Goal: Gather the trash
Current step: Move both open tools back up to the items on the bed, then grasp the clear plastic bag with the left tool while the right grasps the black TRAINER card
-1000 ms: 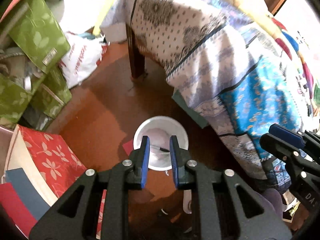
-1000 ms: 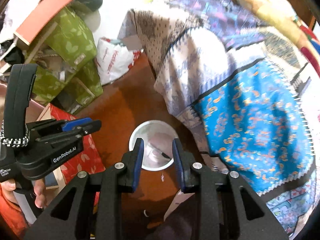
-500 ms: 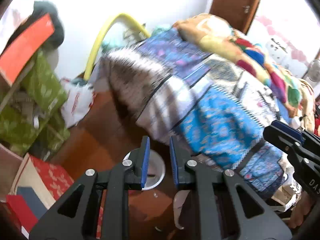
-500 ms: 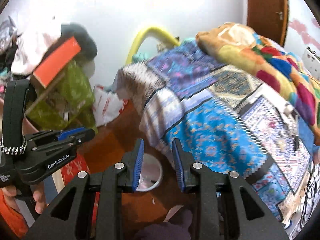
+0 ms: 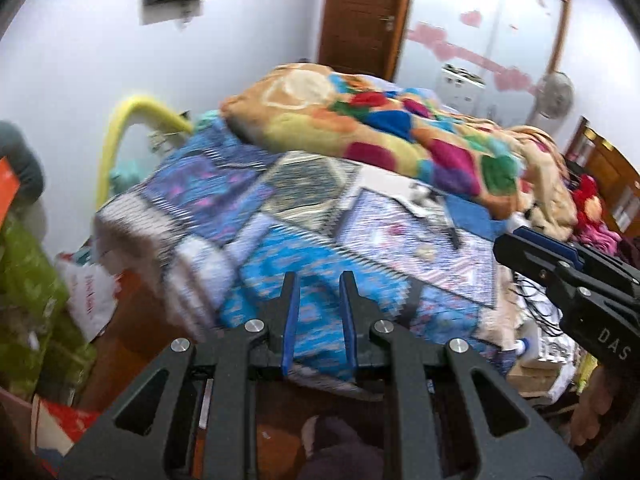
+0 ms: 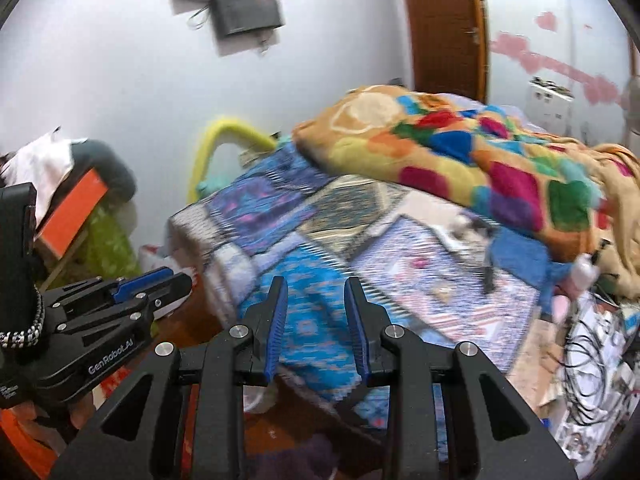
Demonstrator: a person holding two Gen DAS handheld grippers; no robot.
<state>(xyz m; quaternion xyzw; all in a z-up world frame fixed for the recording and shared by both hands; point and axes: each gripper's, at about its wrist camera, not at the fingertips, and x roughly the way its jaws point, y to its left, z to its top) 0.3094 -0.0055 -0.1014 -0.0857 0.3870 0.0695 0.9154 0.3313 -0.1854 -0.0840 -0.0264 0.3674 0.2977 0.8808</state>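
My left gripper (image 5: 318, 280) is open and empty, held above the floor and pointed at the bed (image 5: 320, 216). My right gripper (image 6: 314, 286) is open and empty too, beside it, also facing the bed (image 6: 360, 248). Small scraps lie on the patterned sheet near the blanket: a pale bit (image 5: 424, 254) and a dark strip (image 5: 454, 236), also in the right wrist view (image 6: 442, 290) (image 6: 488, 276). A sliver of the white bucket (image 6: 260, 398) shows on the floor under my right gripper. The frames are blurred by motion.
A colourful blanket (image 5: 380, 132) is heaped on the bed. Green boxes (image 5: 28, 288) and a white bag (image 5: 90, 300) crowd the left wall. Cables and clutter (image 6: 592, 360) lie right of the bed. A brown door (image 5: 360, 16) stands behind.
Both grippers have tilted up from the white bucket on the floor to face the bed top. The bucket has dropped almost out of view. Both stay open.
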